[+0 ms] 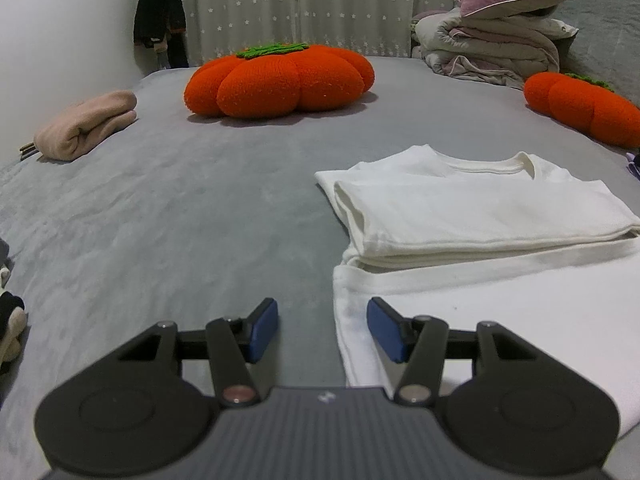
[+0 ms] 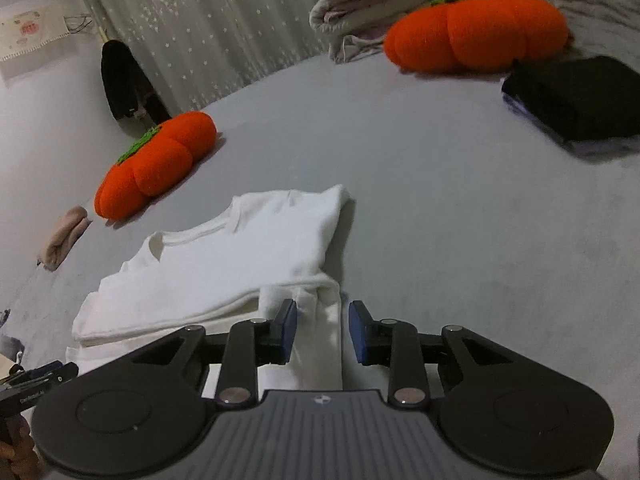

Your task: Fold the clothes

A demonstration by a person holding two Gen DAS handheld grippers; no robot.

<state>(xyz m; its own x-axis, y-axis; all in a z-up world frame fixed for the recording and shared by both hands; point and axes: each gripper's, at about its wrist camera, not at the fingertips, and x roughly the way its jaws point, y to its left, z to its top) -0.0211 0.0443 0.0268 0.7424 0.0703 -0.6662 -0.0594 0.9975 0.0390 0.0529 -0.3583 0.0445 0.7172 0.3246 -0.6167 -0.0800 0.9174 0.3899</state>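
Note:
A white T-shirt [image 1: 480, 216] lies on the grey bed [image 1: 180, 220] with its sides folded in and its collar towards the far side. My left gripper [image 1: 324, 330] is open and low over the shirt's near left edge. One blue pad hangs over the bedcover and the other over the cloth, neither pressing. In the right wrist view the T-shirt [image 2: 224, 272] lies left of centre. My right gripper [image 2: 322, 330] is open around the shirt's near right edge. A fold of white cloth sits between its pads, with a gap showing at the right pad.
Two orange pumpkin cushions [image 1: 280, 80] [image 1: 584, 108] sit at the back. A folded pink garment [image 1: 84, 128] lies far left, and a folded black garment [image 2: 576, 96] far right. A bedding pile with a mauve pillow [image 1: 496, 36] fills the back right corner. Dark clothes [image 1: 160, 12] hang by the curtain.

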